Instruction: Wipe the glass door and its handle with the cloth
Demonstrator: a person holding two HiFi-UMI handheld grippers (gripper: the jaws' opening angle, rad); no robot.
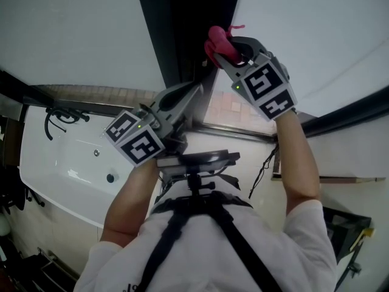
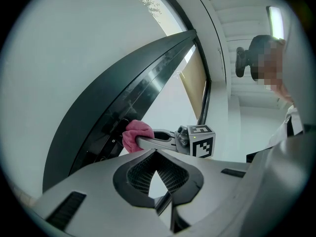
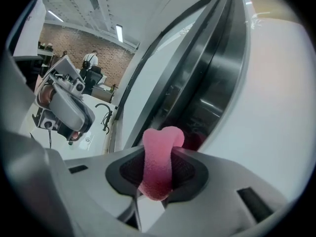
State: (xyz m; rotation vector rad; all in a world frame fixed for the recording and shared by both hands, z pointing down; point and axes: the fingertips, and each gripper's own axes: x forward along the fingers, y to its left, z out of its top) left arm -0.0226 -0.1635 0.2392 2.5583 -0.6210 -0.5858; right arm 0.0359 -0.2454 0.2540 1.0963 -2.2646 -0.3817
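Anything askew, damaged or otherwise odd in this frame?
Nothing stands out. The right gripper grips the pink cloth up at the dark door frame. The left gripper is beside it, jaws together and empty.

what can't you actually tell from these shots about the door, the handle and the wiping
The door handle: not made out in any view; the dark frame is in shadow.
Where the cloth touches: head view, covered by the cloth itself and the right gripper.
Dirt or streaks: the pale panel is washed out white.
Whether the left gripper touches the frame: head view, its tips merge with the dark.
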